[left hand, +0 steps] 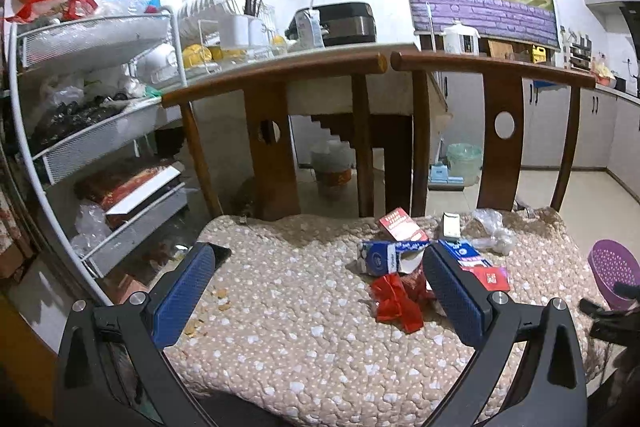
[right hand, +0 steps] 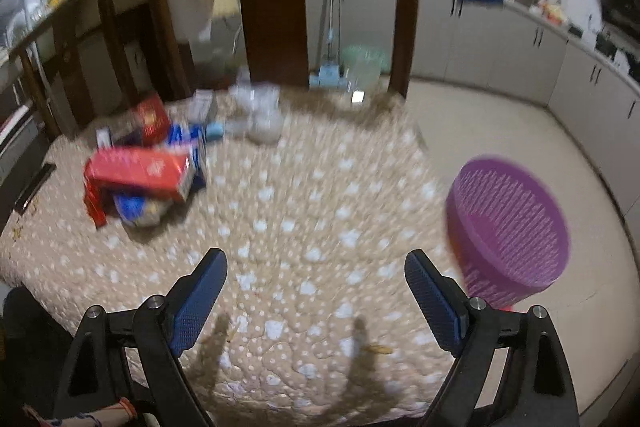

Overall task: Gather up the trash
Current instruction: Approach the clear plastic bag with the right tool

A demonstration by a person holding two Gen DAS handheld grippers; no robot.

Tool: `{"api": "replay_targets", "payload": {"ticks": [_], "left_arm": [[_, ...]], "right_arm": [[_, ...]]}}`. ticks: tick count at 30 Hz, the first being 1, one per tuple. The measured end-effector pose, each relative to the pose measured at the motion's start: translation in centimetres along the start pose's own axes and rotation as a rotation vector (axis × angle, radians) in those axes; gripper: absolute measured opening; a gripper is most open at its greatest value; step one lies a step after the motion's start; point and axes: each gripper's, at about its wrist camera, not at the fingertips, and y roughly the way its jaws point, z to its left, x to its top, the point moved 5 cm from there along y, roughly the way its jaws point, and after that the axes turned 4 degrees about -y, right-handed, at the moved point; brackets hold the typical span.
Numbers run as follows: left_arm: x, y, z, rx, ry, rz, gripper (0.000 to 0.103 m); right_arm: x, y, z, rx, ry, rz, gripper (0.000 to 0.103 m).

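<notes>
Trash lies on a beige dotted cushion (left hand: 304,311): a crumpled red wrapper (left hand: 396,301), a torn blue and white carton (left hand: 386,257), a red box (left hand: 402,225), a small white box (left hand: 451,225) and clear plastic wrap (left hand: 490,229). My left gripper (left hand: 320,291) is open and empty above the cushion, its right finger beside the pile. In the blurred right wrist view the pile, with a long red box (right hand: 140,171) on top, lies at the left. My right gripper (right hand: 316,291) is open and empty over the cushion (right hand: 304,227). A purple perforated basket (right hand: 508,231) stands off the cushion's right edge.
Two wooden chair backs (left hand: 500,131) stand behind the cushion. A white wire shelf rack (left hand: 100,131) full of items stands at the left. A black phone (left hand: 218,253) lies at the cushion's left edge. The purple basket (left hand: 612,273) and tiled floor (right hand: 520,131) are on the right.
</notes>
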Motion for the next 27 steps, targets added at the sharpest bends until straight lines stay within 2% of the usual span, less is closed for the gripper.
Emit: {"api": "replay_targets", "payload": {"ticks": [3, 6, 19, 27], "left_arm": [[0.3, -0.2, 0.5, 0.004, -0.007, -0.010, 0.103], [0.0, 0.6, 0.6, 0.003, -0.009, 0.012, 0.103], [-4.6, 6.7, -0.8, 0.013, 0.055, 0.189, 0.103], [-5.4, 9.3, -2.0, 0.014, 0.078, 0.238, 0.103]], "right_arm": [[1.4, -2.1, 0.4, -0.030, -0.028, -0.074, 0.094], [2.0, -2.5, 1.1, -0.022, -0.050, -0.072, 0.094], [3.3, 5.2, -1.4, 0.067, -0.035, 0.028, 0.094], [3.8, 7.5, -2.6, 0.098, 0.009, 0.027, 0.094]]}}
